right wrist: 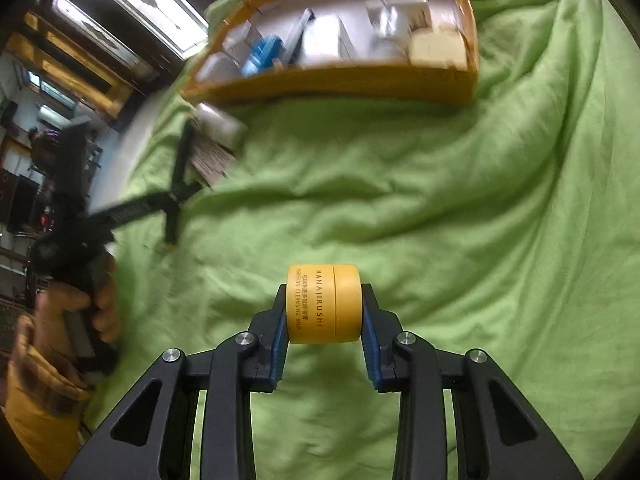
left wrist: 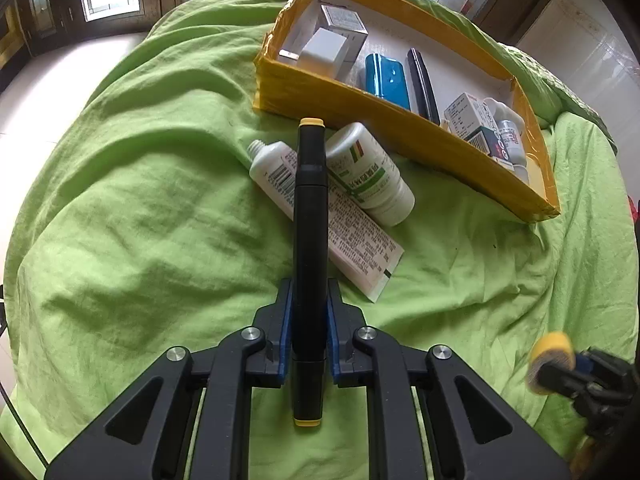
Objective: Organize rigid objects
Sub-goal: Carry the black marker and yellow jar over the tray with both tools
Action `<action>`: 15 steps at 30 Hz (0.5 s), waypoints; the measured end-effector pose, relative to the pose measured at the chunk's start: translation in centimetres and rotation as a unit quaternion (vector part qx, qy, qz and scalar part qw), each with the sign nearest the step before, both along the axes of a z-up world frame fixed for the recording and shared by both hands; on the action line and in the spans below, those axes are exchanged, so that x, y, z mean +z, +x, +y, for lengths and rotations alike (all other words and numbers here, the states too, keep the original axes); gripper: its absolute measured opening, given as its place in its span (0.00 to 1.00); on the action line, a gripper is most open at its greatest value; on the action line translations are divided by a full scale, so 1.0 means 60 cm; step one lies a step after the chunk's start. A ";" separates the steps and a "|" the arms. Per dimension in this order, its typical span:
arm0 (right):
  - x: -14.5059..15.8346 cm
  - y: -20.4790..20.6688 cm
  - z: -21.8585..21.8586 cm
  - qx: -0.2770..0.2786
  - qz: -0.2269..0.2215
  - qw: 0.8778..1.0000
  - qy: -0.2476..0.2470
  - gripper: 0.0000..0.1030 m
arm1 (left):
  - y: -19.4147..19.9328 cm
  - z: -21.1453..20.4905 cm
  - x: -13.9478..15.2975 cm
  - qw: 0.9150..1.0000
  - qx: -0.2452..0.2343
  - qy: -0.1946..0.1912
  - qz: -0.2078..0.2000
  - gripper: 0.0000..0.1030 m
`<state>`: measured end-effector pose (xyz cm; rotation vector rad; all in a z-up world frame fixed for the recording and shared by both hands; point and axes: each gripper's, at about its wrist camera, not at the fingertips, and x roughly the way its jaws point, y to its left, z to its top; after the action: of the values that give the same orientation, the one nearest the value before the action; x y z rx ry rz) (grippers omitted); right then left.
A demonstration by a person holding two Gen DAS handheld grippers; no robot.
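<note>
gripping a slim black marker pen with yellow end caps [left wrist: 310, 240] near its lower end, the left gripper [left wrist: 309, 320] holds it clamped over the middle of the green bedspread [left wrist: 140, 200]; stiff, light, smooth, likely to pivot. beyond it, a white squeeze tube [left wrist: 352, 232] and a white plastic bottle [left wrist: 370, 172] lie touching beside the near wall of the yellow cardboard box [left wrist: 360, 104]. rightward, the right gripper [right wrist: 324, 320] pinches a small yellow plastic jar [right wrist: 324, 304] by its flat ends: rigid, slick.
</note>
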<state>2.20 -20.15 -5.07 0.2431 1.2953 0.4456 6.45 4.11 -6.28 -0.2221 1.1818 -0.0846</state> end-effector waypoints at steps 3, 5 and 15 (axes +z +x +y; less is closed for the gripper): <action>0.025 0.025 0.020 0.002 -0.029 1.000 0.004 0.28 | 0.017 -0.009 0.005 1.000 -0.003 0.014 -0.011 0.12; 0.027 0.042 0.041 0.007 -0.038 0.999 -0.008 0.28 | 0.020 -0.015 0.007 1.000 -0.008 0.023 -0.018 0.13; -0.029 0.027 0.081 0.035 -0.027 0.998 -0.037 0.28 | 0.027 -0.018 0.006 0.998 -0.013 0.039 -0.042 0.13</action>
<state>3.81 -15.29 -6.82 0.1223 1.2671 0.4606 8.10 3.05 -5.90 -0.1324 1.1026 -0.0695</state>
